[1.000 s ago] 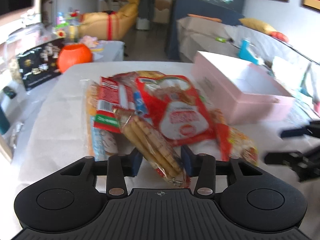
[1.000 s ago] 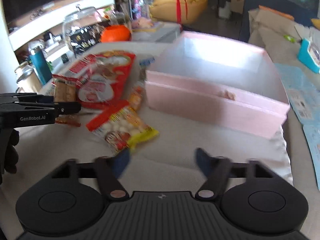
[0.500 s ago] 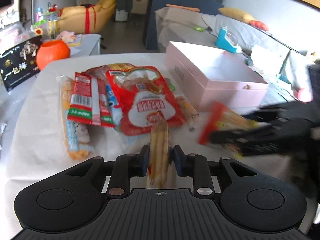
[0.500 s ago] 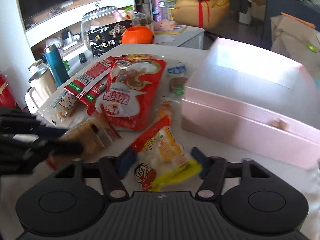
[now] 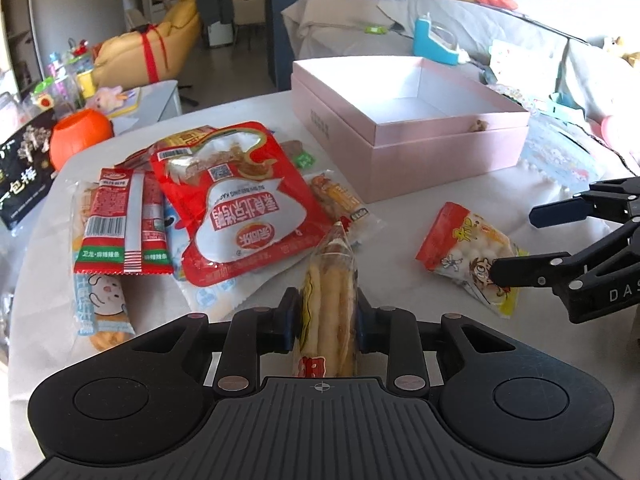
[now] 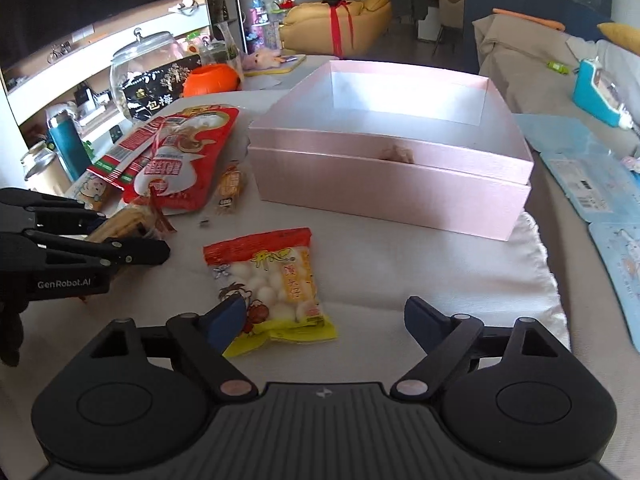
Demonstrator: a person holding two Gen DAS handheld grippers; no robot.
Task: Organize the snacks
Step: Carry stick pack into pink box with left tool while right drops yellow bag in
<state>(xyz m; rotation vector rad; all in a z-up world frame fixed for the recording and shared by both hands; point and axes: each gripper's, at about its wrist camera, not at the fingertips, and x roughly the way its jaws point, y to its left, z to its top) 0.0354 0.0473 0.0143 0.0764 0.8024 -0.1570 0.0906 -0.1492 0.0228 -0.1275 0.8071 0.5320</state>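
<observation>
My left gripper [image 5: 326,312] is shut on a clear pack of breadsticks [image 5: 329,300] and holds it above the table; both show at the left of the right wrist view [image 6: 124,224]. My right gripper [image 6: 324,320] is open, its fingers straddling the near end of a red-and-yellow bag of white candy balls [image 6: 272,280], which lies flat on the cloth [image 5: 468,252]. An open pink box [image 5: 404,120] stands behind it, empty but for a small brown bit [image 6: 396,154]. A pile of snack packs with a big red pouch [image 5: 240,208] lies to the left.
An orange pumpkin pot [image 5: 80,136] and a black printed bag [image 5: 20,176] sit at the table's far left. A glass jar [image 6: 140,68] and a teal bottle [image 6: 66,148] stand on the shelf beyond. Blue sheets [image 6: 592,176] lie right of the box.
My left gripper closed on the breadstick pack and lifted it off the pile. My right gripper moved in over the candy bag, which now lies between its open fingers.
</observation>
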